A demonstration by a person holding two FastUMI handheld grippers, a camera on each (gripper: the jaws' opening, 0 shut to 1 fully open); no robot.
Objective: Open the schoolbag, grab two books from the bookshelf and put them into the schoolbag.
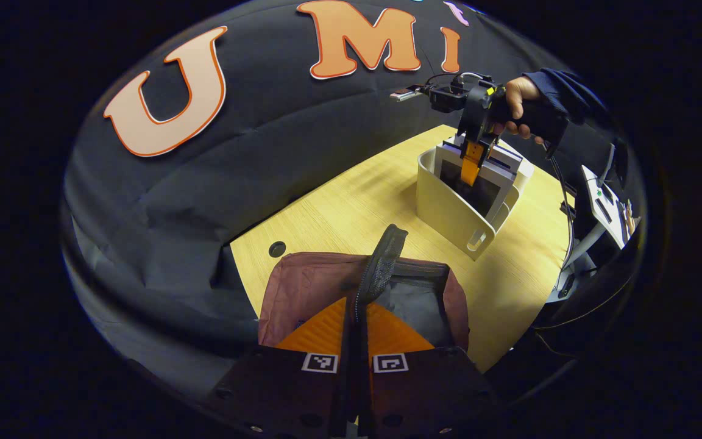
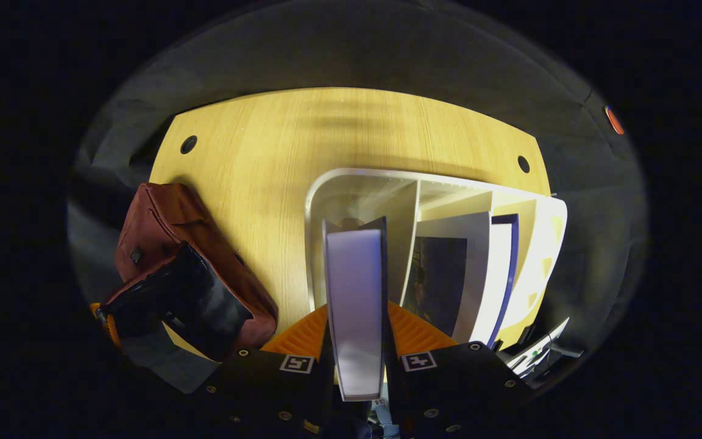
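The maroon schoolbag (image 1: 308, 286) lies on the wooden table (image 1: 351, 207), its mouth (image 1: 418, 305) gaping dark. My left gripper (image 1: 356, 305) is shut on the bag's black strap (image 1: 381, 262) and holds it upright. Farther back, a hand holds my right gripper (image 1: 471, 171) down inside the white bookshelf (image 1: 448, 213). In the right gripper view, my right gripper (image 2: 357, 317) is shut on the top edge of an upright book (image 2: 354, 292) in the bookshelf's (image 2: 351, 189) left compartment. Other books (image 2: 473, 274) lean to its right. The schoolbag (image 2: 156, 225) lies to the left.
Two round cable holes (image 2: 188, 144) (image 2: 523, 164) sit near the table's far corners. Grey equipment on a stand (image 1: 601, 201) is beyond the table's right edge. Bare tabletop (image 2: 302, 134) lies between the bag and the bookshelf.
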